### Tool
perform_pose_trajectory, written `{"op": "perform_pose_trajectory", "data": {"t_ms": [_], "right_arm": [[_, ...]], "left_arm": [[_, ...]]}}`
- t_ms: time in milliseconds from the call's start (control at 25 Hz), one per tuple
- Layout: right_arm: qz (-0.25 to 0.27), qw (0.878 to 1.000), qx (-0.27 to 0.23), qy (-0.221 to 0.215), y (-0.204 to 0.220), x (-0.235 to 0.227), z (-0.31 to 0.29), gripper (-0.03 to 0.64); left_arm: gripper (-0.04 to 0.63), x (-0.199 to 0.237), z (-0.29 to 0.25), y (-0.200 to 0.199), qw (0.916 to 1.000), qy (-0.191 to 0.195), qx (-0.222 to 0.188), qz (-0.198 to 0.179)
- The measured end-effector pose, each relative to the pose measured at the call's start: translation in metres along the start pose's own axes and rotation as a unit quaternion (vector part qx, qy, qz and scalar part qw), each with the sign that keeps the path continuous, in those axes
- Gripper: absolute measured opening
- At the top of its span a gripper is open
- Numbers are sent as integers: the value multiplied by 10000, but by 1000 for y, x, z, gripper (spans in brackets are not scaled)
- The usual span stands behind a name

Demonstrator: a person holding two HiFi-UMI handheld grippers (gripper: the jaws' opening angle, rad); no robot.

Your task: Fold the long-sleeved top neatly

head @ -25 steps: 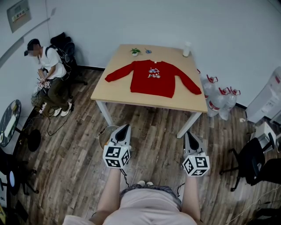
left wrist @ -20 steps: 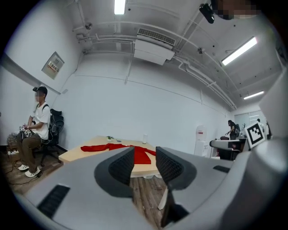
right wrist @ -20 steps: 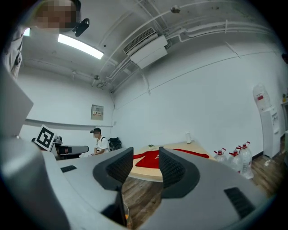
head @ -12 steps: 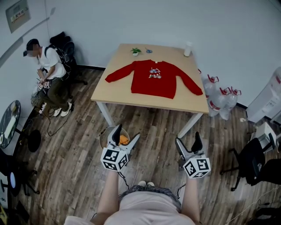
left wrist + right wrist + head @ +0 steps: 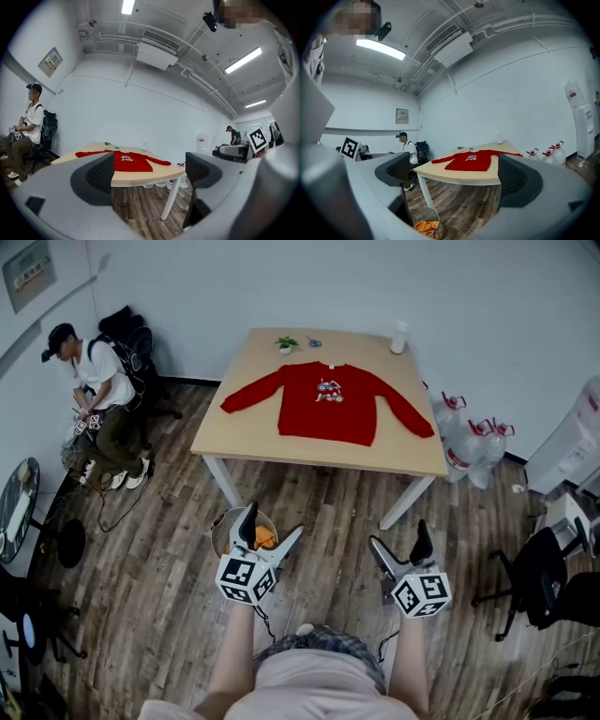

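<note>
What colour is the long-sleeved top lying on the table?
The long-sleeved top is red with a small chest graphic; clearest in the head view.

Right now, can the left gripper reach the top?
Probably not yet. The left gripper hangs short of the table, and the top lies flat on it, farther on. Its jaws have just been opening, with nothing between them. Nothing blocks the way; a step forward should do.

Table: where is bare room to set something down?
Bare strip of table between the hem of the red top and the near edge, plus both near corners under the sleeves. Far edge is crowded: plant, white bottle.
</note>
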State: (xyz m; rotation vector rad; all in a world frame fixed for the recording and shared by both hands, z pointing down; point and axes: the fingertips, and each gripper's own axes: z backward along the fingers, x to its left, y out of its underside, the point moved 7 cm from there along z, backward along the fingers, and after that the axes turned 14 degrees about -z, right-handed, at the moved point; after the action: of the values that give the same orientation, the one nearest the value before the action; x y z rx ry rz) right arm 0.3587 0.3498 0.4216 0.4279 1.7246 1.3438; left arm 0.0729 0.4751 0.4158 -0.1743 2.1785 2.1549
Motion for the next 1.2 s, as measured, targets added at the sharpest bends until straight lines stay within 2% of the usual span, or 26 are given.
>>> {"op": "perform_pose_trajectory", "data": {"t_ms": [320,720,1000,1200], "right_arm": [[43,10000,28,34,0,-6,-18,571],[9,9999,42,119,-8,-30,-63,568],[-43,10000,22,13,-20,-67,-134,556],[-100,9999,57,-107,-34,-113,-222,540]], "left_arm": [[456,8,-18,6,10000,78,49,-14],[454,30,-70,9,10000,60,64,-25],[454,64,-134,21,9999,-49,96,29],[454,102,-209,31,9996,-105,245,-86]]}}
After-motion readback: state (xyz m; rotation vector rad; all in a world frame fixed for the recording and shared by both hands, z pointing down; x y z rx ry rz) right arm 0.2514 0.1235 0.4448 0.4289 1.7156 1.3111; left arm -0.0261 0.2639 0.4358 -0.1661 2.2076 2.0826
